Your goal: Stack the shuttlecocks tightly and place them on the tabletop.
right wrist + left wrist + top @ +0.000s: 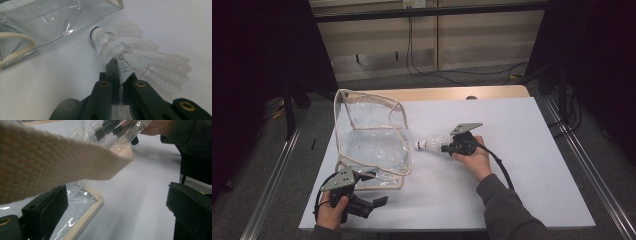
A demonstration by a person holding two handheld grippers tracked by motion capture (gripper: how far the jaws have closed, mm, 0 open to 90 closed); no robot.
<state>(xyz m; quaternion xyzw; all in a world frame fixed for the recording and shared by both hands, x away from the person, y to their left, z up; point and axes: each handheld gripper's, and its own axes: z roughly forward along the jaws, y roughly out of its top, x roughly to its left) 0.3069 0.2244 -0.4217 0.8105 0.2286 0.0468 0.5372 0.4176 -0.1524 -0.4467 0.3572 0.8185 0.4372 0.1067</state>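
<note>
Status: I judge the work to be loading the shuttlecock into the clear pouch, and it stands at roughly the halfway mark.

Done so far:
- The right gripper has the shuttlecock in hand. In the right gripper view its jaws are closed tight on the feather skirt, with the feathers pinched between them.
- The shuttlecock is lifted just above the white counter, just beside the pouch's right wall and outside it.
- The pouch stands on the left part of the counter, with its beige-trimmed mouth raised.

Remaining:
- The shuttlecock has not yet entered the pouch. I still have to bring it to the mouth, pass it through, and release it.

Left gripper: it sits at the near left corner of the pouch. In the left gripper view its jaws stand wide apart. The woven beige strap passes above and across them, but I see nothing pressed between them.

Orientation of the shuttlecock:
- Long axis lies close to level, running left to right across the counter in the high view.
- The cork tip, ringed with a blue band, points left toward the pouch wall.
- The feather skirt trails right, toward the right hand.
</note>
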